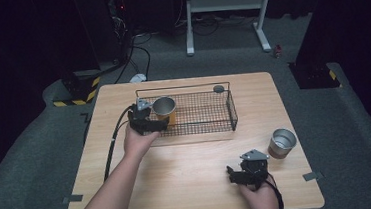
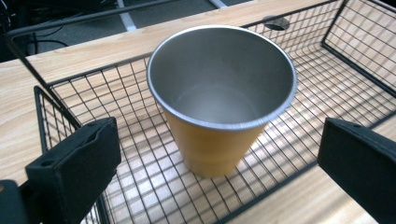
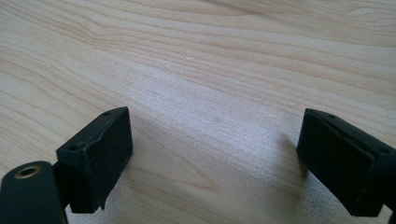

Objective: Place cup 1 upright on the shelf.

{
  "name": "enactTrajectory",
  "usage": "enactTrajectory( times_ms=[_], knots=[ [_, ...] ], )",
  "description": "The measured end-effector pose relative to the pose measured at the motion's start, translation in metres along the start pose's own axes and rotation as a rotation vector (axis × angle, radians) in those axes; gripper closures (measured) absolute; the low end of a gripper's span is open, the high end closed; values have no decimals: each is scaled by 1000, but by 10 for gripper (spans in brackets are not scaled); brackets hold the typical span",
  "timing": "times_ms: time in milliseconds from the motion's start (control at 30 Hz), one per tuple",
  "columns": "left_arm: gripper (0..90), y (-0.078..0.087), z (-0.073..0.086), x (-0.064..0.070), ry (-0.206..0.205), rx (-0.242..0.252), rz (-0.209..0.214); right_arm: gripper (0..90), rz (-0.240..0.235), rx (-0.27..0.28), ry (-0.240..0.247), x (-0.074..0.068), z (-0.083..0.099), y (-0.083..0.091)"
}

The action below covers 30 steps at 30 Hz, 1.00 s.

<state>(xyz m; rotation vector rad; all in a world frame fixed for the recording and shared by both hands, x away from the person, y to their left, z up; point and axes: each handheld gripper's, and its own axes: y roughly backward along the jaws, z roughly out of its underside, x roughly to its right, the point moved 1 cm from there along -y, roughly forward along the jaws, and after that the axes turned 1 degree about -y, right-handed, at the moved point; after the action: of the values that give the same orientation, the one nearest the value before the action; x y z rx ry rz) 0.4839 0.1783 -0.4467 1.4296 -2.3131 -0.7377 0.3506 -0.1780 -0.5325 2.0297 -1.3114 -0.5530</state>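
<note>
While both grippers' fingers gape empty, the steel-lined orange cup stands upright in the wire basket.

Right gripper held over bare wooden table

Its two black jaws rise from the lower left and lower right corners of the frame, standing wide apart with nothing between them. Pale wood grain runs across the whole frame behind them, with a soft sheen at the centre and a faint shadow beside each jaw.
</note>
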Motion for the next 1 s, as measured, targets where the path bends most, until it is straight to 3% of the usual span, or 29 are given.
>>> enactTrajectory(
  times_ms=[167, 733, 1000],
  knots=[
    [6, 17, 12, -2, 1, 5, 8, 102, 0, 0, 0, 0, 0, 0],
    [7, 47, 47, -6, 17, 3, 47, 102, 0, 0, 2, 0, 0, 0],
    [8, 64, 72, -10, 15, -14, 51, 102, 0, 0, 2, 0, 0, 0]
  ],
)
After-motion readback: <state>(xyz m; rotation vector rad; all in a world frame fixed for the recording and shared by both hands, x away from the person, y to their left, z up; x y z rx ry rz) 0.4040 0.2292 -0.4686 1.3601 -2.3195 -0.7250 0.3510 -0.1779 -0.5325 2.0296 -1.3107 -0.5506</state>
